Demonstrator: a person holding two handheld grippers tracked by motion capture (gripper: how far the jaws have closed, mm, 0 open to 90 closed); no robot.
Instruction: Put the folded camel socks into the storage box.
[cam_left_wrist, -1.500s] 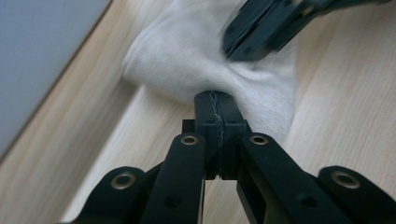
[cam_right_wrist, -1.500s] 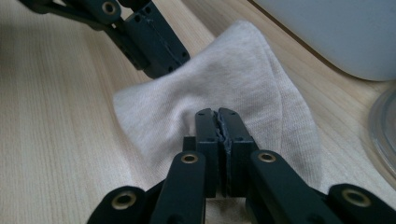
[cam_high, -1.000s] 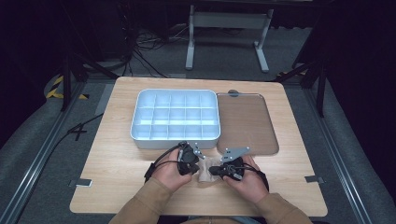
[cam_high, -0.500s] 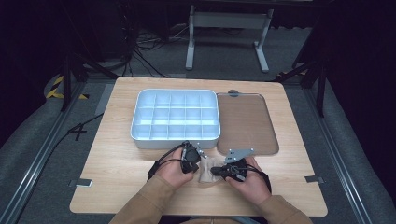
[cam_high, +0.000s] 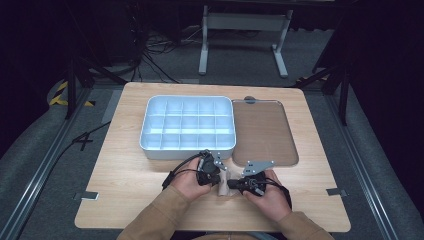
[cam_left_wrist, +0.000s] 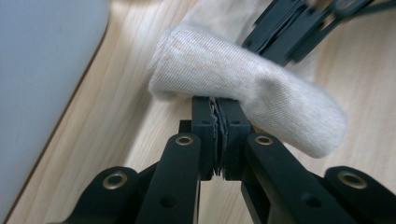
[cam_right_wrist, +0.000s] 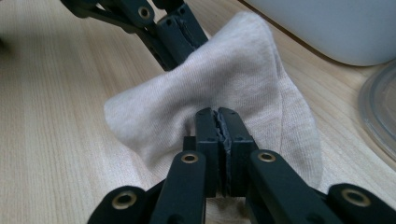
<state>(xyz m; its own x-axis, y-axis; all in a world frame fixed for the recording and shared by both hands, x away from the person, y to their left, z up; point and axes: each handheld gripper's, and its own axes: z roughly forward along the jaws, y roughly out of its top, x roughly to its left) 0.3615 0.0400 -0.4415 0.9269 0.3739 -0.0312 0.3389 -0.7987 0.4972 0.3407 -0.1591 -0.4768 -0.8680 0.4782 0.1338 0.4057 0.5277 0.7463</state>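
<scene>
Pinching beige cloth w/ both: left hand-held gripper & right hand-held gripper clamped tight, lower centre, we're on table.

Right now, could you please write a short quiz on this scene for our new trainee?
1. True or false: both grippers grip the beige cloth.
2. What stands on the table just beyond the hands? A) a stack of plates B) a white divided tray C) a kettle
3. What lies to the right of the divided tray in the high view?

Key
1. True: the left gripper and the right gripper are each shut on the cloth.
2. B.
3. A clear lid, flat on the table.
</scene>
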